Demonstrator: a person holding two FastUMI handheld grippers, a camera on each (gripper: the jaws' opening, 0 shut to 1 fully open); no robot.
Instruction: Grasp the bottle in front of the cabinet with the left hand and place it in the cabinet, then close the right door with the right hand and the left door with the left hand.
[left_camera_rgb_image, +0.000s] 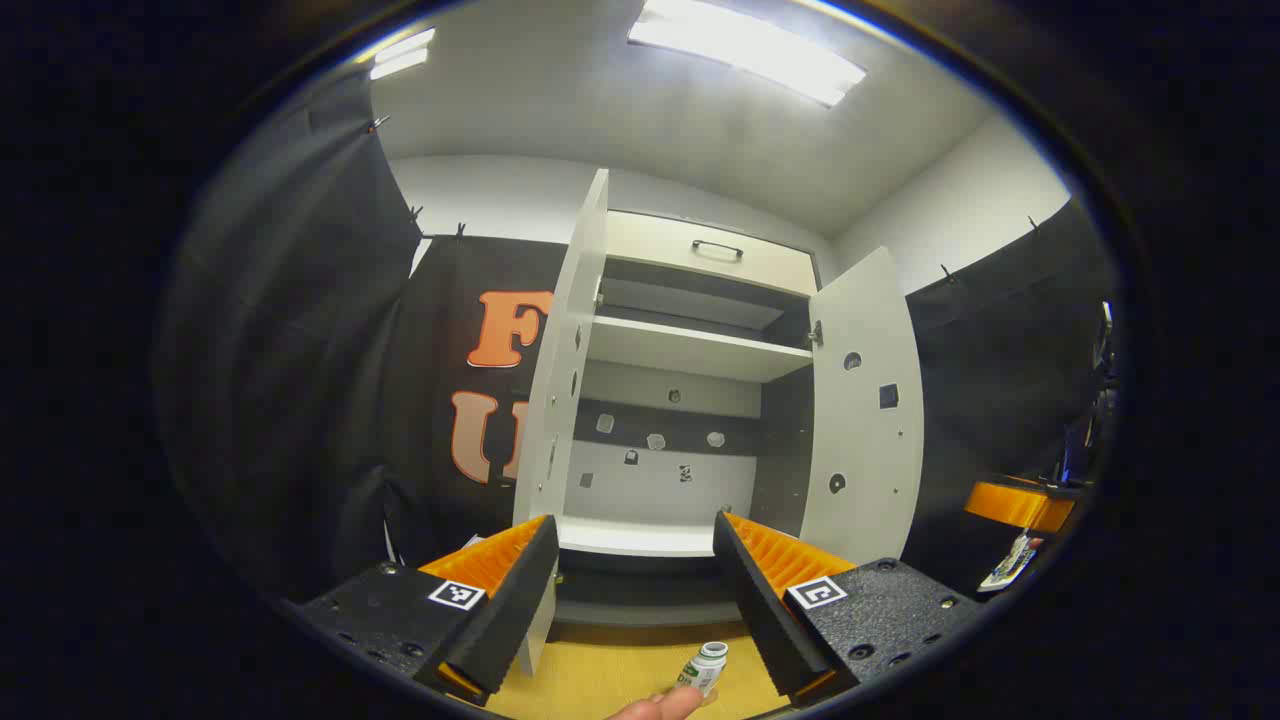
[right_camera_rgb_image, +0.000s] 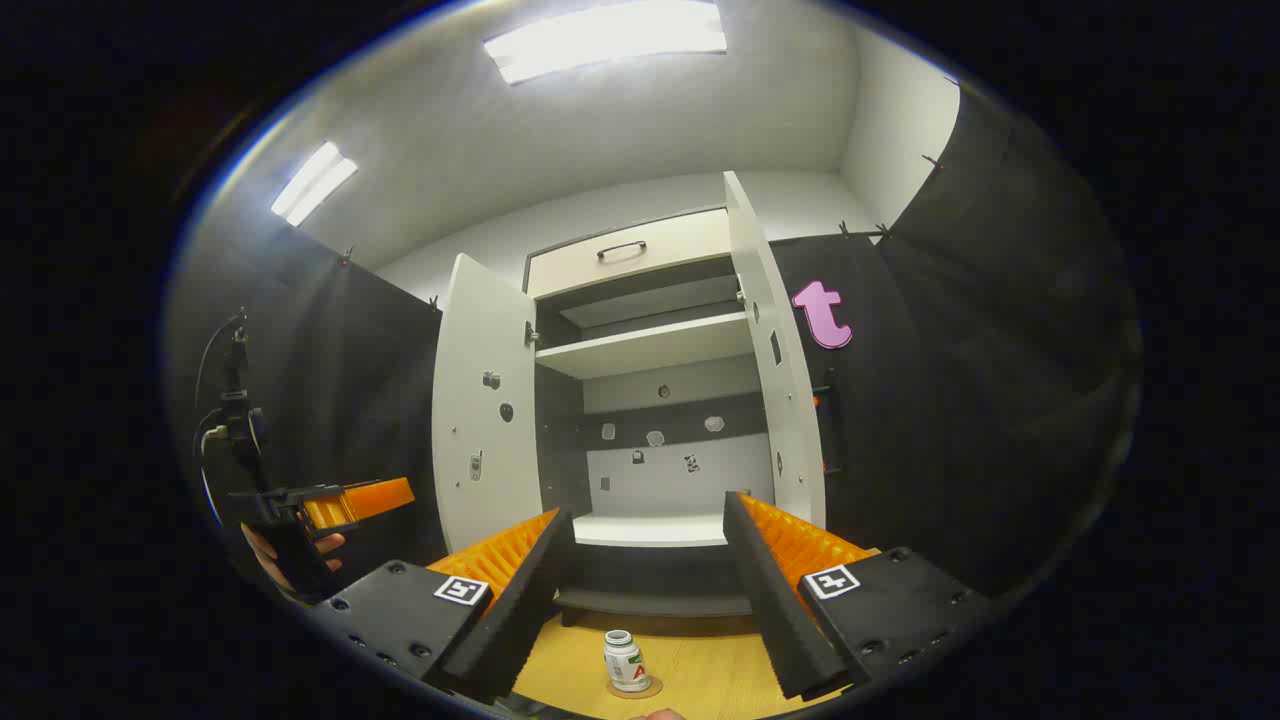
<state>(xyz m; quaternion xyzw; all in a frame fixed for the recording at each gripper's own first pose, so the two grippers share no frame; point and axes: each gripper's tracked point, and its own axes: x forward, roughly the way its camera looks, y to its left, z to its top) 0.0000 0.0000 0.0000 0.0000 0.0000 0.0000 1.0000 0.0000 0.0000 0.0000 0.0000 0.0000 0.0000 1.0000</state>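
Observation:
A small white bottle (left_camera_rgb_image: 706, 668) with a white cap and green label stands on the wooden surface in front of the cabinet (left_camera_rgb_image: 690, 350), low between my left gripper's (left_camera_rgb_image: 634, 524) open fingers and nearer than their tips. A person's fingertip (left_camera_rgb_image: 655, 708) touches its base. In the right gripper view the bottle (right_camera_rgb_image: 625, 662) sits upright on a round coaster, below my open right gripper (right_camera_rgb_image: 648, 510). Both doors stand open: the left door (right_camera_rgb_image: 485, 410) and the right door (right_camera_rgb_image: 775, 370). Neither gripper holds anything.
The cabinet has a bare lower shelf (right_camera_rgb_image: 650, 530), an upper shelf (right_camera_rgb_image: 645, 350) and a drawer with a dark handle (right_camera_rgb_image: 620, 250) on top. A hand holds the left gripper (right_camera_rgb_image: 330, 505) at far left; the right gripper (left_camera_rgb_image: 1015, 505) shows at far right. Black cloth walls flank the cabinet.

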